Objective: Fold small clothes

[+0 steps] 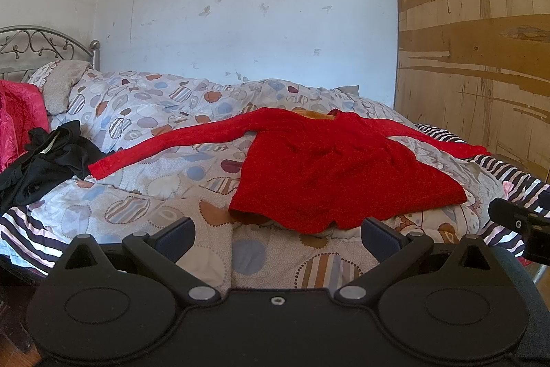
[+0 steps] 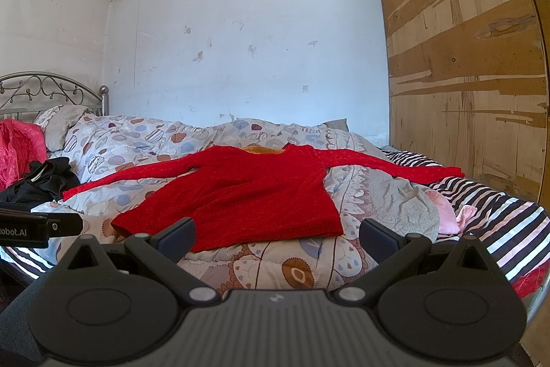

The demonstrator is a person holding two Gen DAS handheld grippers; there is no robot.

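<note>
Lying flat ahead of both spread, empty grippers, the red top stretched its sleeves sideways; the left gripper sat nearer its hem than the right gripper.

A patterned duvet with circles and hearts covers the bed, over a black-and-white striped sheet. A grey pillow leans by the metal scrollwork headboard. A pink quilted cover lies at the left edge. Behind stands a scuffed white wall, and a worn plywood panel rises on the right.
</note>
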